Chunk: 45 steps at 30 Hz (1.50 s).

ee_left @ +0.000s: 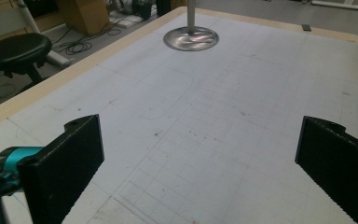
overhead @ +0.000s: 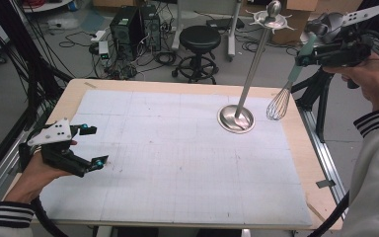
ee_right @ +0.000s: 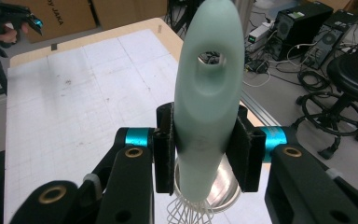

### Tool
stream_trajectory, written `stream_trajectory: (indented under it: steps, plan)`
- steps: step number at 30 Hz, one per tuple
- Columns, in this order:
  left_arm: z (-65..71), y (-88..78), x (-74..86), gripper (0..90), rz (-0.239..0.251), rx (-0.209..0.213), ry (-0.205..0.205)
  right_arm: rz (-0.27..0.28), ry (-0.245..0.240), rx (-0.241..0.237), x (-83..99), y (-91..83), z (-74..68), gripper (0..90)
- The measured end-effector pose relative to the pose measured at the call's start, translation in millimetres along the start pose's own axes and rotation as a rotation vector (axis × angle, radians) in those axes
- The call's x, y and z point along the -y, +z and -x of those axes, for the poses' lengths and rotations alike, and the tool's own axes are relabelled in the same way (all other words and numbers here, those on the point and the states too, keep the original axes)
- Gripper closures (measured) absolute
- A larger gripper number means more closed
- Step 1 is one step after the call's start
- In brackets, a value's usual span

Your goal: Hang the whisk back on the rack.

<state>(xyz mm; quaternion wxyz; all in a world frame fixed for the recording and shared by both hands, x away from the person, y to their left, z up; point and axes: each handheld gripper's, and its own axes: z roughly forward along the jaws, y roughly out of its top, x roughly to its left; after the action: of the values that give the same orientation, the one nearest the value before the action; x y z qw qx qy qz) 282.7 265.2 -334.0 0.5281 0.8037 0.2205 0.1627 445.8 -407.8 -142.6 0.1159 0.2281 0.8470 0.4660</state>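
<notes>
Right gripper (ee_right: 200,151) is clamping the whisk (overhead: 282,98), dangling beside the stand (overhead: 236,118); I'm risking clipping its pole and tipping it. Left gripper (overhead: 91,145) is idling, jaws apart.

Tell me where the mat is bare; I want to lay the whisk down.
The white mat is bare between the left hand-held gripper and the stand's round base, and along the near edge. It is crowded only at the far right, where the right hand-held gripper holds the whisk beside the stand.
</notes>
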Motion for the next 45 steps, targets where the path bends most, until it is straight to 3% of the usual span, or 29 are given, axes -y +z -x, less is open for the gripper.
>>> stream_trajectory:
  steps: [20, 45]
  plan:
    - [-3.7, 2.1, -4.4, 1.7, -0.005, 0.000, -0.005, -0.007, -0.019, 0.001, -17.7, 15.6, 17.8, 66.0]
    - [-7.2, 5.7, -6.9, 1.7, -0.013, 0.002, -0.008, -0.013, -0.024, -0.004, -24.6, 30.2, 25.5, 66.0]
